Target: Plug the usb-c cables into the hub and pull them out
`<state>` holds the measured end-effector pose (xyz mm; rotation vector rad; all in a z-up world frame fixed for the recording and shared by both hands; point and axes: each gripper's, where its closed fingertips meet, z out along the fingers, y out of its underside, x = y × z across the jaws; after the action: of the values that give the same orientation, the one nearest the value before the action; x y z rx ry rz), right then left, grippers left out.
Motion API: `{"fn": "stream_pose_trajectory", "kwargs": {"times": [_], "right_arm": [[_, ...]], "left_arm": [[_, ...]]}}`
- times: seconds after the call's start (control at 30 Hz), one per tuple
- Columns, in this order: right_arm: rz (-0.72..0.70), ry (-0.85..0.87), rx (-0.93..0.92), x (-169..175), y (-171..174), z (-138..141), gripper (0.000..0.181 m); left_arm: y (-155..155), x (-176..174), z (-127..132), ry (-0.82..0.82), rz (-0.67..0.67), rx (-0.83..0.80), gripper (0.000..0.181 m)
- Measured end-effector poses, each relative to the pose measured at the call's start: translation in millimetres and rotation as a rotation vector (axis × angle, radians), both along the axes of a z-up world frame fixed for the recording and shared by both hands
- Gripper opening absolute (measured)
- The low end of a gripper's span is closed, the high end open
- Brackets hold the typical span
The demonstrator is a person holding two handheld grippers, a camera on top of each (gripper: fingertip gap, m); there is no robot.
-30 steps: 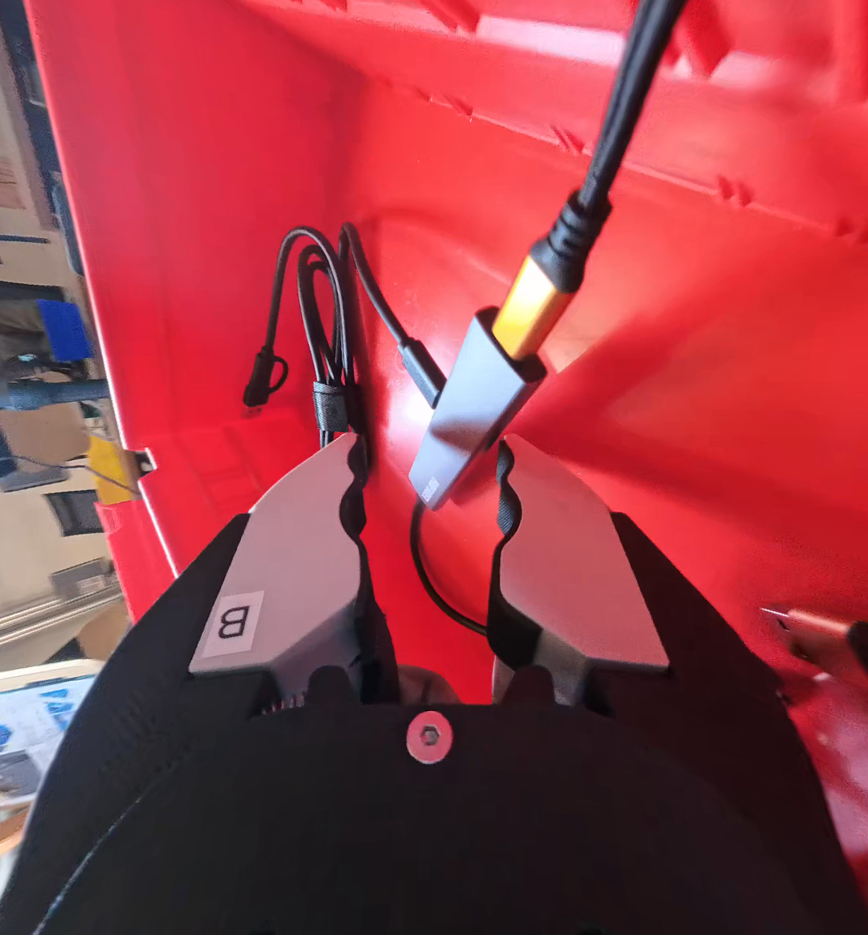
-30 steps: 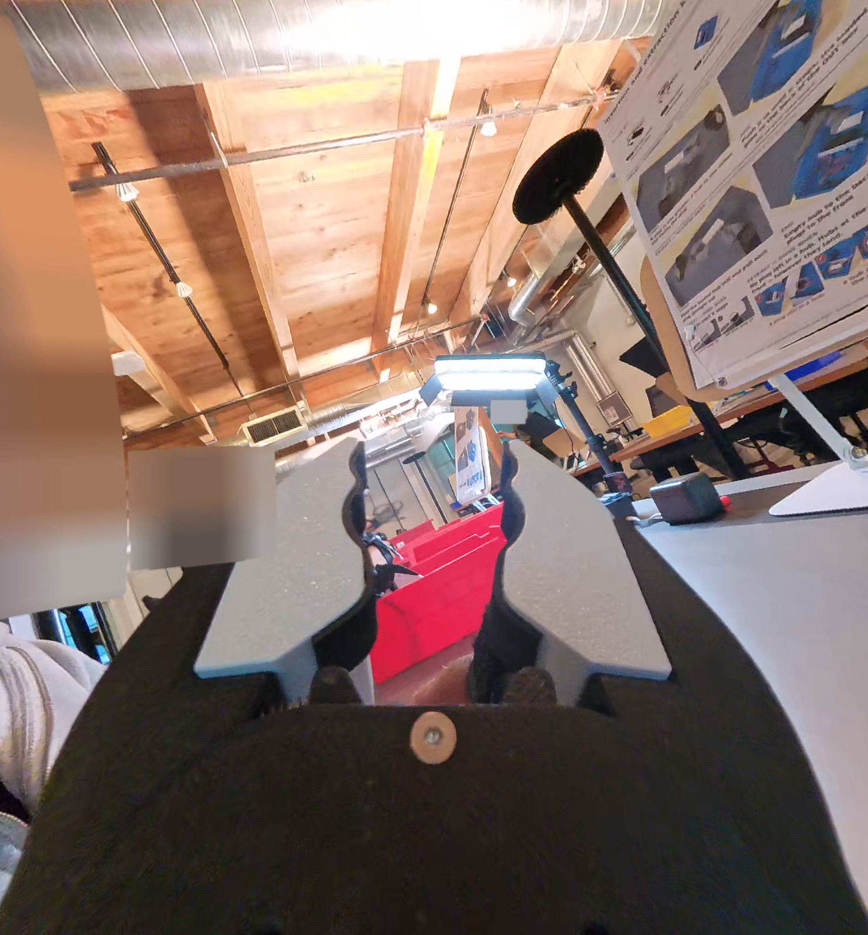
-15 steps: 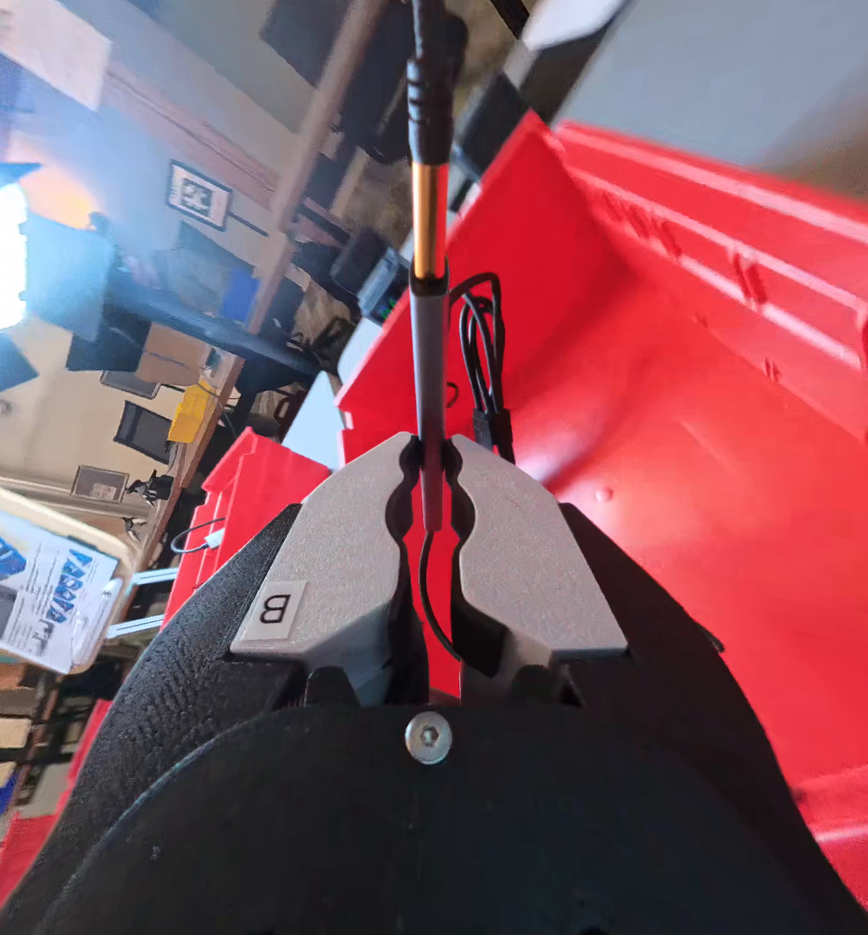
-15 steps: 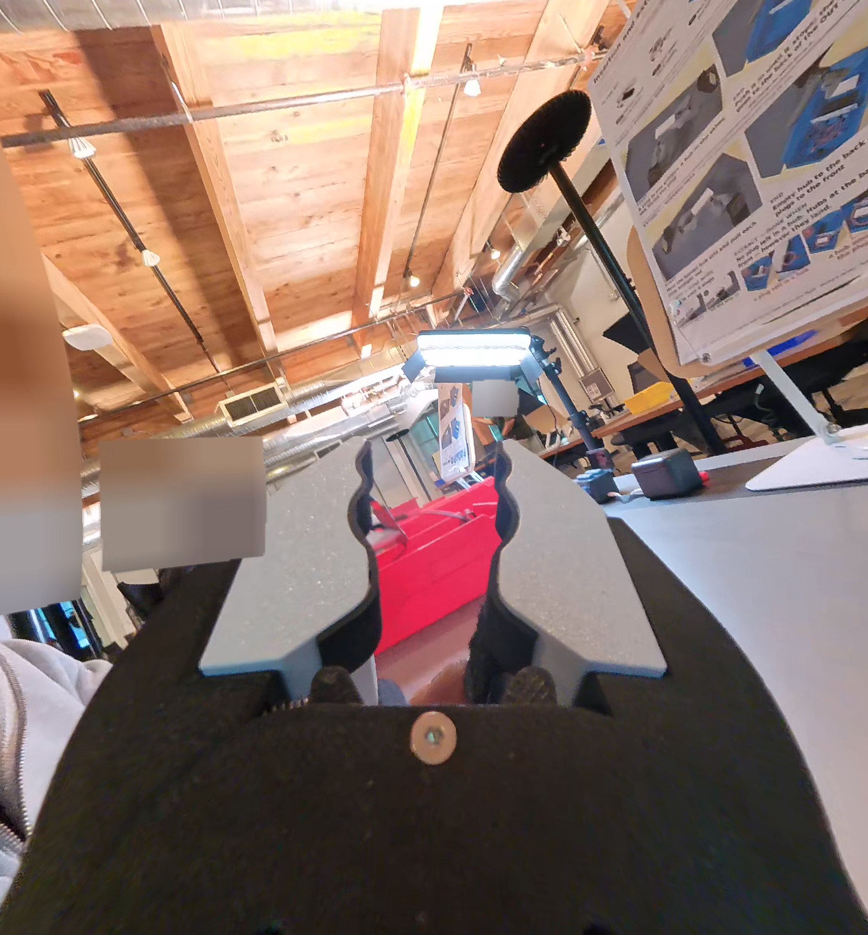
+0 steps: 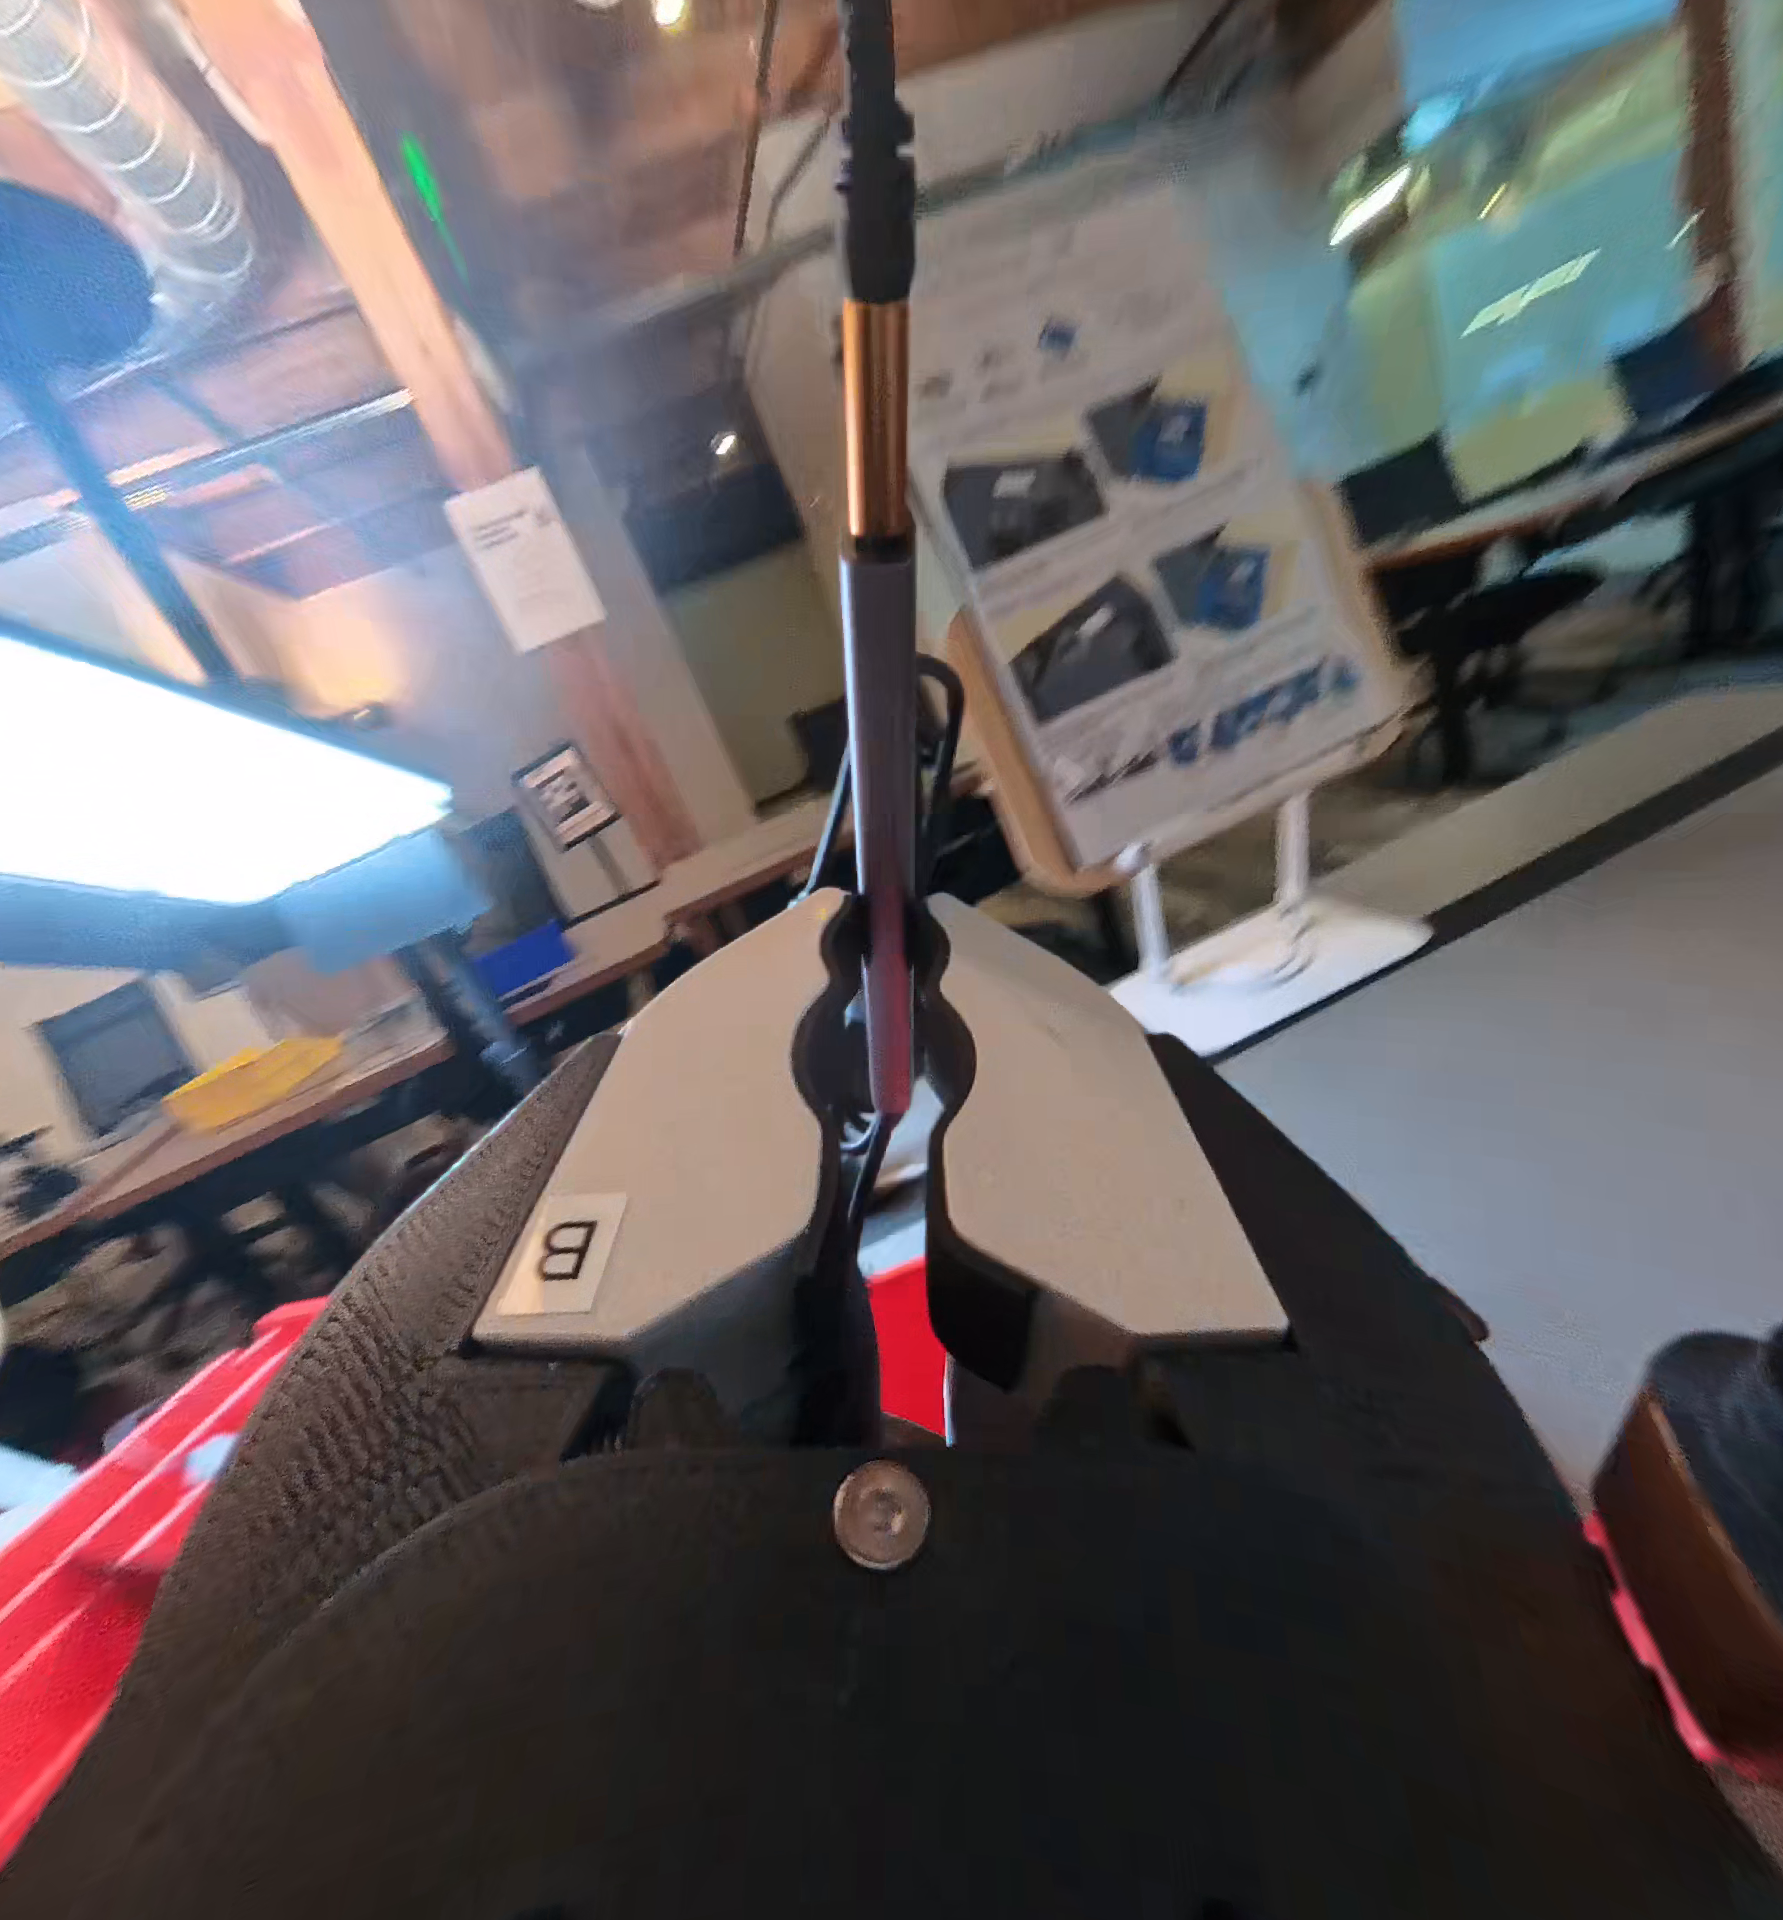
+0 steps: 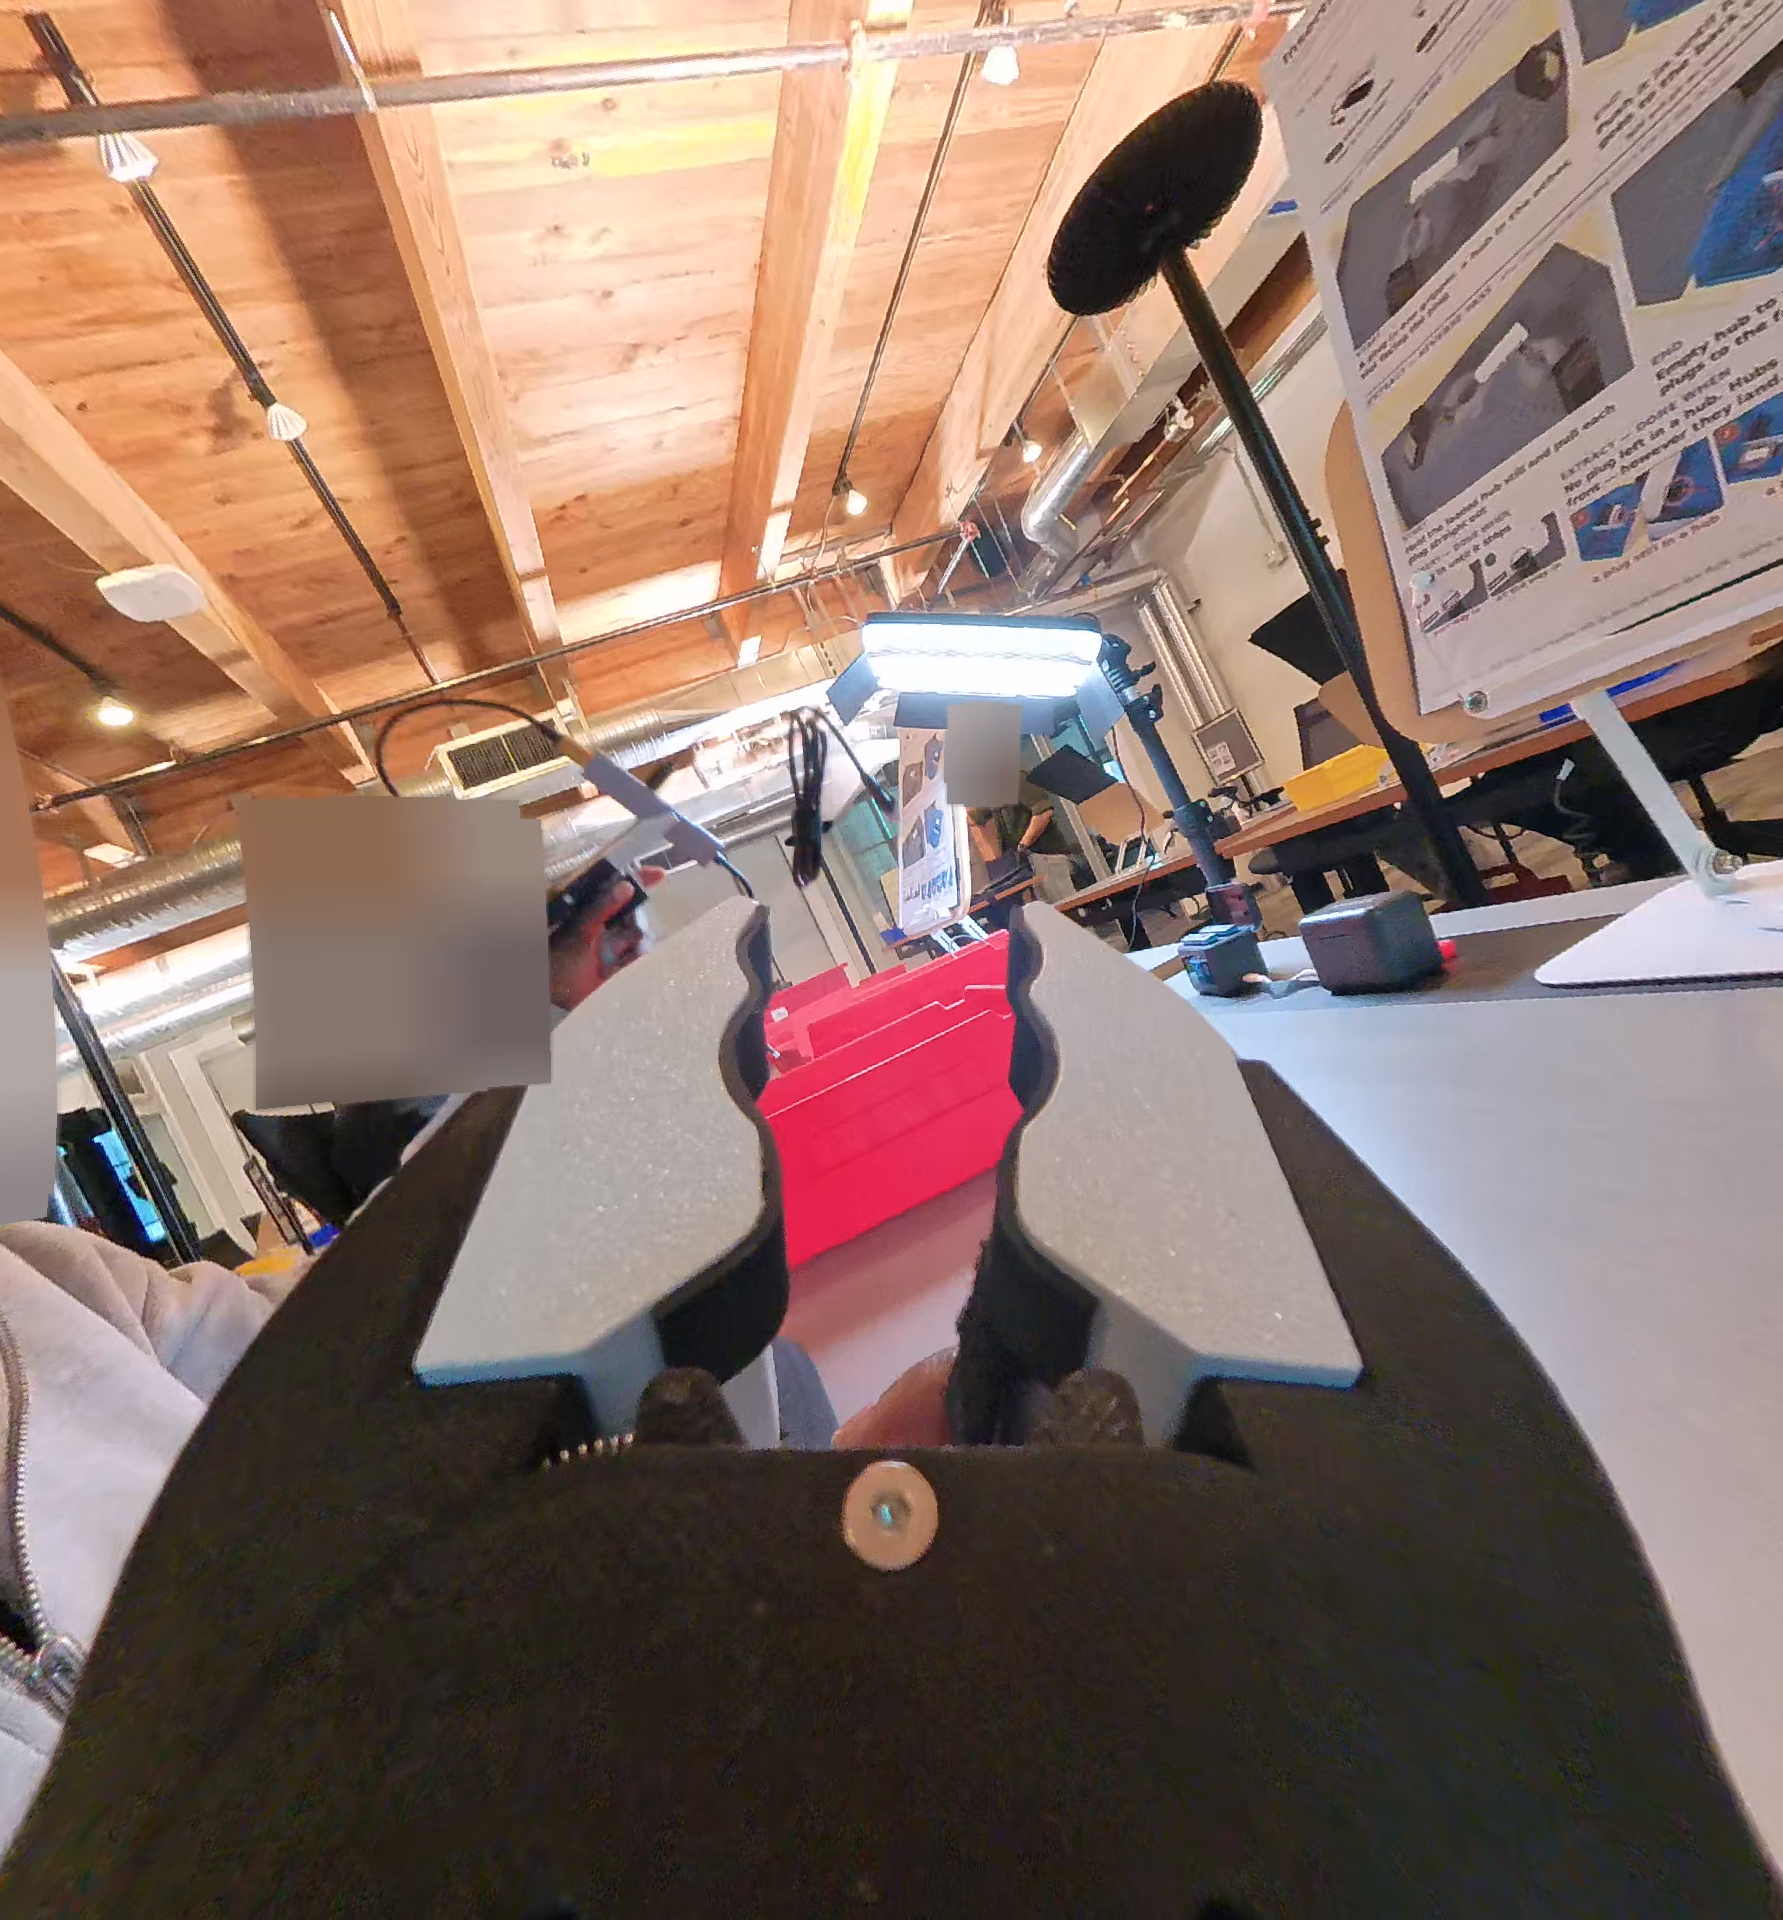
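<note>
My left gripper (image 5: 882, 914) is shut on a slim grey hub (image 5: 879, 748), seen edge on and standing up between the fingers. A gold-shelled plug (image 5: 874, 416) on a black cable (image 5: 871, 125) sits in the hub's far end. The hub's own thin black lead (image 5: 944, 727) loops behind it. In the right wrist view the held hub (image 6: 658, 810) shows far off in the air, with a bundled black cable (image 6: 809, 790) hanging beside it. My right gripper (image 6: 887, 925) is open and empty, pointing up over the table.
A red bin (image 5: 35, 1621) lies below the left gripper, and red bins (image 6: 897, 1091) stand ahead of the right one. A grey table (image 6: 1489, 1195) carries small dark boxes (image 6: 1370, 940) and a poster board on a white stand (image 6: 1593, 312). A lamp panel (image 6: 980, 655) stands behind.
My left gripper closed on the hub inside the red bin and lifted it out, swinging up to face the room. The right gripper stayed open and tilted only slightly.
</note>
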<state>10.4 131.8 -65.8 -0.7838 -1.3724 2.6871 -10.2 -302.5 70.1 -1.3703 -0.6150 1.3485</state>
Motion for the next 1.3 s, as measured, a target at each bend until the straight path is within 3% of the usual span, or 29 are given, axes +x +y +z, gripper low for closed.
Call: {"fn": "stream_pose_trajectory", "kwargs": {"times": [0.17,0.37,0.57,0.73,0.9,1.03,1.17,1.3], "right_arm": [[-0.002,0.020,0.043,2.5,-4.9,-1.5,0.042],[-0.018,0.077,0.107,9.0,-11.0,-1.1,0.042],[-0.160,0.217,0.176,15.7,-6.0,6.5,0.042],[-0.291,0.318,0.233,19.5,1.2,11.8,0.042],[-0.339,0.502,0.444,32.1,-19.8,2.0,0.039],[-0.314,0.749,0.741,49.4,-58.2,-29.0,0.028],[-0.248,0.856,1.001,54.9,-80.2,-65.8,0.027],[-0.324,0.947,1.019,58.4,-80.2,-59.9,0.029]], "left_arm": [[76.1,25.0,24.1,0.021,-0.303,0.225,0.009],[162.5,48.3,13.3,-0.057,-0.653,0.480,0.009],[236.7,52.6,-45.2,-0.288,-0.931,0.753,0.009],[276.4,41.0,-113.5,-0.562,-1.011,0.905,0.009],[308.1,46.8,-166.1,-0.776,-1.031,0.842,0.009],[323.2,62.6,-198.6,-0.911,-1.058,0.671,0.009],[331.0,85.2,-210.5,-0.976,-1.140,0.514,0.009],[332.6,88.9,-224.0,-1.033,-1.128,0.455,0.009]]}}
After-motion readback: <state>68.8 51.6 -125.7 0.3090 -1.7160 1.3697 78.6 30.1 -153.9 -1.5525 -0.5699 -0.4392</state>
